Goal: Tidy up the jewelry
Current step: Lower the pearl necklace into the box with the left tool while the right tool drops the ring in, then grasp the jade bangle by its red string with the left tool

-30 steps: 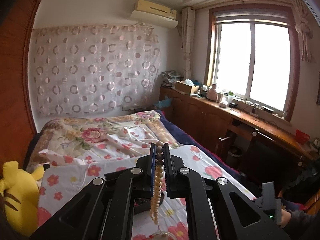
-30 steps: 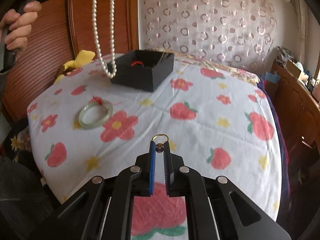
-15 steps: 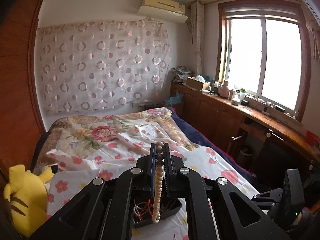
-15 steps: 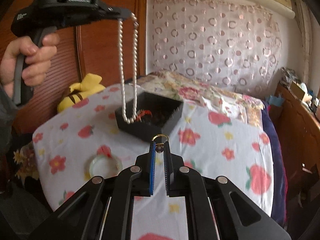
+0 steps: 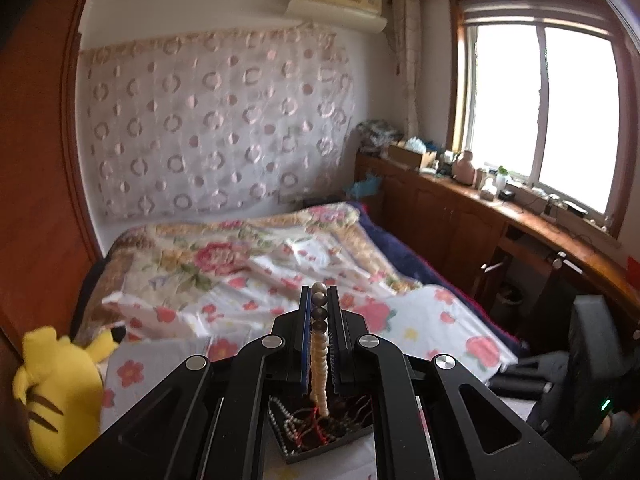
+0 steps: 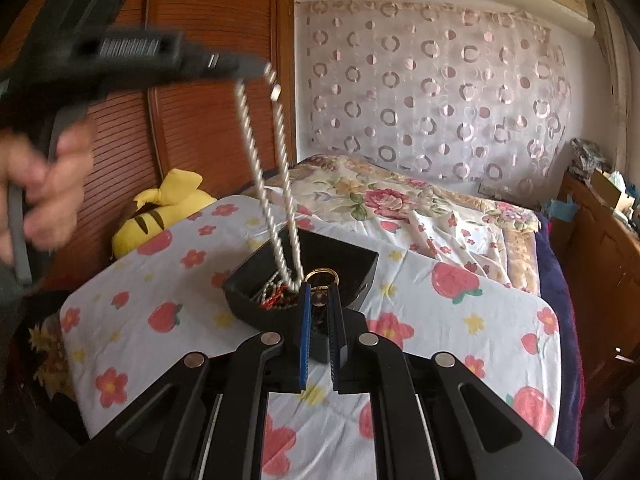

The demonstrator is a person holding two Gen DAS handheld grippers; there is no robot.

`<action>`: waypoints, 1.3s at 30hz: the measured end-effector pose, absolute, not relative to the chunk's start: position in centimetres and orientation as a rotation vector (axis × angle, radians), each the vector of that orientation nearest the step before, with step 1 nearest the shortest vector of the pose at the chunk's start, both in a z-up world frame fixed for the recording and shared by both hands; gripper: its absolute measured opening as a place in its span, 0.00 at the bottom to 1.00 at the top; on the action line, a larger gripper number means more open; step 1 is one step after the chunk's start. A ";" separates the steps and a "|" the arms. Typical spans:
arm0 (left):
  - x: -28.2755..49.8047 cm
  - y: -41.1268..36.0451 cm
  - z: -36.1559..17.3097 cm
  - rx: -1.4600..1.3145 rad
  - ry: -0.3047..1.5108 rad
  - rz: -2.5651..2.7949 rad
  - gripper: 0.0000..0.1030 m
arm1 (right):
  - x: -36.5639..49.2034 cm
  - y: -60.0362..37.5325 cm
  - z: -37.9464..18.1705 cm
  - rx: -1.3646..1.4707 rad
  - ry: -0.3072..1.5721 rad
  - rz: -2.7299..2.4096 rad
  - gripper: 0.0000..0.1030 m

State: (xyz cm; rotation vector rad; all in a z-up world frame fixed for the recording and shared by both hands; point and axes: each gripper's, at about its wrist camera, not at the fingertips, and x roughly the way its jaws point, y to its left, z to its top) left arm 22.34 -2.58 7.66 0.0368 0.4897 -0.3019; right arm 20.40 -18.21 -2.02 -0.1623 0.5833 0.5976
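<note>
The left gripper (image 5: pixel 320 300) is clamped on one pearl necklace (image 6: pixel 276 184), whose doubled strand hangs down with its lowest loop just inside the single black jewelry box (image 6: pixel 360 276). The right gripper (image 6: pixel 319 300) pinches one small gold ring pendant (image 6: pixel 321 276) at its tips, held just over that box. In the box lies a tangle of red and white bead strands (image 5: pixel 320 426). The box sits on one flower-print cloth (image 6: pixel 460 320), with one yellow plush toy (image 6: pixel 168 208) beside it.
</note>
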 end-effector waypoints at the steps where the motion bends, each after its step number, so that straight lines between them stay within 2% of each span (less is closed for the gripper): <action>1: 22.9 -2.3 6.6 0.031 0.514 -0.294 0.06 | 21.0 -18.1 -2.2 -0.157 0.592 0.598 0.09; 10: 25.1 -1.2 0.8 0.028 0.616 -0.257 0.06 | 24.7 -15.8 -3.6 -0.130 0.651 0.607 0.09; 19: 24.5 0.2 -1.5 0.019 0.648 -0.242 0.08 | 26.0 -13.5 -5.2 -0.161 0.696 0.597 0.10; 23: 23.3 0.7 -2.0 0.017 0.642 -0.247 0.23 | 26.2 -13.2 -5.6 -0.172 0.708 0.593 0.10; 26: 22.1 1.0 -2.7 0.016 0.649 -0.254 0.27 | 26.2 -13.2 -5.6 -0.173 0.707 0.590 0.14; 27: 21.7 1.1 -3.0 0.016 0.654 -0.257 0.33 | 26.1 -13.3 -5.5 -0.169 0.702 0.586 0.15; 29: 20.8 1.1 -3.5 0.021 0.654 -0.261 0.38 | 25.5 -13.9 -5.2 -0.160 0.687 0.589 0.15; 34: 18.5 0.6 -4.7 0.058 0.657 -0.270 0.41 | 23.3 -15.6 -4.8 -0.152 0.665 0.592 0.15; 36: 17.8 0.5 -5.3 0.066 0.663 -0.274 0.51 | 22.2 -16.0 -4.9 -0.161 0.662 0.602 0.15; 39: 17.1 0.4 -6.0 0.065 0.679 -0.285 0.51 | 20.6 -16.5 -5.3 -0.191 0.663 0.611 0.15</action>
